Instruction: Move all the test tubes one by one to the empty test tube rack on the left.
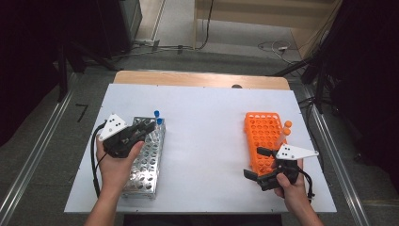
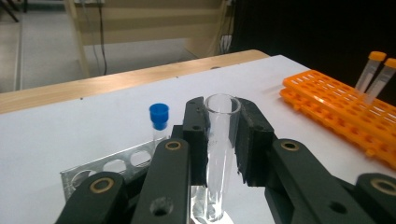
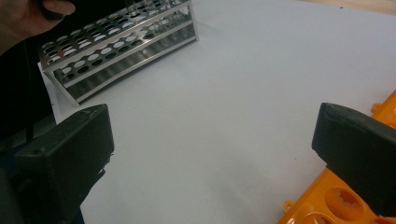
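White tabletop [image 1: 207, 141] | left gripper [image 2: 223, 135] clamped on uncapped glass tube [image 2: 219, 154] above metal rack [image 1: 147, 157], left of frame | right gripper [image 3: 210, 154] jaws wide, holding nothing, by orange rack [image 1: 262, 136] | risk: tube tilts, misses hole, slips or cracks.

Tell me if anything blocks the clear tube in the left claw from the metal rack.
Nothing visible does. The left claw grips the uncapped clear tube upright just above the metal rack; a blue-capped tube stands off to one side.

Lab bench, test-tube racks [image 1: 146, 157], capped tubes [image 1: 285, 129]
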Motion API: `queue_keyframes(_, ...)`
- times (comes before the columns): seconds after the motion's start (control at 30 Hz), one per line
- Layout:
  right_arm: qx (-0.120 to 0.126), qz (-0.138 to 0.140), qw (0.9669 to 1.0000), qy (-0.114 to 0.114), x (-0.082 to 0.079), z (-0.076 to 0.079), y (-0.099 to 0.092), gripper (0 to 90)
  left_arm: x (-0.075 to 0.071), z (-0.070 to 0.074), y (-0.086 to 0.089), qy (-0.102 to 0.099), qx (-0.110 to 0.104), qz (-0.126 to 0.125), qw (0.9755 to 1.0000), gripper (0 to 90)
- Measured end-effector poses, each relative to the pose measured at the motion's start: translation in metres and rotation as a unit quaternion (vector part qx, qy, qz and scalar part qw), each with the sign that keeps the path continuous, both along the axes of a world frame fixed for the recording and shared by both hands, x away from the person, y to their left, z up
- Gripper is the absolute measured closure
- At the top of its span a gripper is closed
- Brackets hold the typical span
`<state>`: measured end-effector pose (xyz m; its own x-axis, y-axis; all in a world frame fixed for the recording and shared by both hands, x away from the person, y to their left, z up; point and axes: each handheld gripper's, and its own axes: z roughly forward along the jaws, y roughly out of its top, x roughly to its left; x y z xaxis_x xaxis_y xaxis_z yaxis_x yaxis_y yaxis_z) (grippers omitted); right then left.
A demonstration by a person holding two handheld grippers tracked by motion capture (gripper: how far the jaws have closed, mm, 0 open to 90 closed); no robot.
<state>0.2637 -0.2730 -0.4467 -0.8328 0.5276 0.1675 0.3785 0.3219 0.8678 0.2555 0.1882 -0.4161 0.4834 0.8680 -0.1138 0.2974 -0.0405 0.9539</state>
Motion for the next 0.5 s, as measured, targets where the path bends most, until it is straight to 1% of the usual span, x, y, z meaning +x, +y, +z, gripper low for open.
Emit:
queue_keyframes(0.07,-0.001,0.000,1.0000,0.000,0.000,0.000,0.000,0.0,0.001,-0.002,0.000,-0.002,0.001,0.009,1.0000,76.4)
queue_keyframes(0.17,-0.002,0.001,1.0000,0.001,0.000,-0.001,0.001,0.0,0.003,-0.006,-0.002,0.002,-0.001,0.013,0.9999,76.4)
queue_keyframes(0.33,-0.002,0.000,1.0000,0.001,0.000,-0.001,0.001,0.0,0.005,-0.011,-0.009,0.006,0.019,0.015,0.9997,76.4)
queue_keyframes(0.47,-0.004,-0.001,1.0000,-0.001,0.000,-0.001,0.001,0.0,0.005,-0.015,-0.014,0.012,0.038,0.019,0.9990,76.3)
queue_keyframes(0.5,-0.004,-0.001,1.0000,-0.001,0.000,-0.001,0.001,0.0,0.005,-0.015,-0.015,0.015,0.040,0.019,0.9989,76.3)
